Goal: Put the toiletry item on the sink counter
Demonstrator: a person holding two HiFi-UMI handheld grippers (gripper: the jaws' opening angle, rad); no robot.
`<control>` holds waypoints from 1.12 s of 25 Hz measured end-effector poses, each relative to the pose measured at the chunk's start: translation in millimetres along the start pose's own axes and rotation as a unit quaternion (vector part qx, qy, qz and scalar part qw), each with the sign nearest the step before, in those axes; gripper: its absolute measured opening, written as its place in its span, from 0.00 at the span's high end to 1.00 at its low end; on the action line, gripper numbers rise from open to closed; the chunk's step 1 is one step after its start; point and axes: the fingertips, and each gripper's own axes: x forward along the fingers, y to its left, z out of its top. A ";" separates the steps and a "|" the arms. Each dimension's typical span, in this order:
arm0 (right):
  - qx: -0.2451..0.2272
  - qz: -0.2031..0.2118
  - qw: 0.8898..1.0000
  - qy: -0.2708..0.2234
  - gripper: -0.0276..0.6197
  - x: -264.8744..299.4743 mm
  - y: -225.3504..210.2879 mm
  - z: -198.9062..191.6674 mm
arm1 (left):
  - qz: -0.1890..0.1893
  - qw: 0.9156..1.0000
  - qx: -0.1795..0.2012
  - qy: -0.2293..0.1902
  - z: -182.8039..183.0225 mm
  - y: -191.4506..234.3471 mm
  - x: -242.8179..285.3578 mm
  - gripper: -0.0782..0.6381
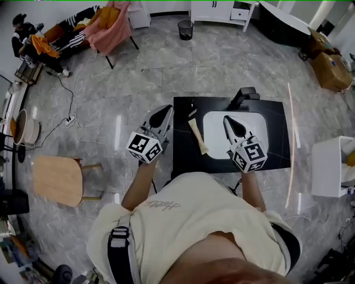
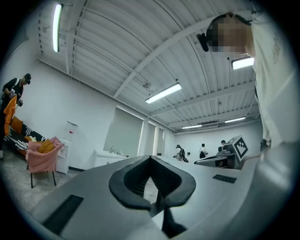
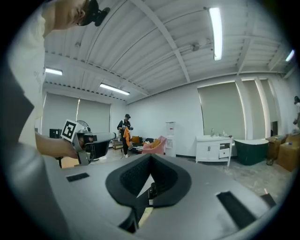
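Left gripper (image 1: 165, 111), jaws closed and empty, hangs at the tube's (image 1: 198, 137) 9 o'clock. Right gripper (image 1: 228, 120), likewise closed, hangs at 3 o'clock, over the basin (image 1: 213, 141).

A wooden stool (image 1: 57, 178) stands at the left of the head view on the grey marbled floor (image 1: 166, 72). A black waste bin (image 1: 185, 29) sits at top centre, with a white cabinet (image 1: 222, 10) to its right. At upper left, a pink-draped chair (image 1: 113, 25) stands beside a sofa (image 1: 66, 39), where a person (image 1: 25, 36) holds what may be an orange garment. A cardboard box (image 1: 331, 69) lies at upper right.
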 end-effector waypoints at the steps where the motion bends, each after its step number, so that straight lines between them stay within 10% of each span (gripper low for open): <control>1: -0.008 0.000 1.000 -0.004 0.96 -0.9 0.6 3.8 | 0.000 1.000 0.001 -0.001 1.4 -1.1 0.3 0.89; 28: -0.039 0.010 0.998 -0.046 0.97 10.6 21.7 31.4 | 0.006 1.000 0.013 0.011 -4.3 7.2 -11.1 0.89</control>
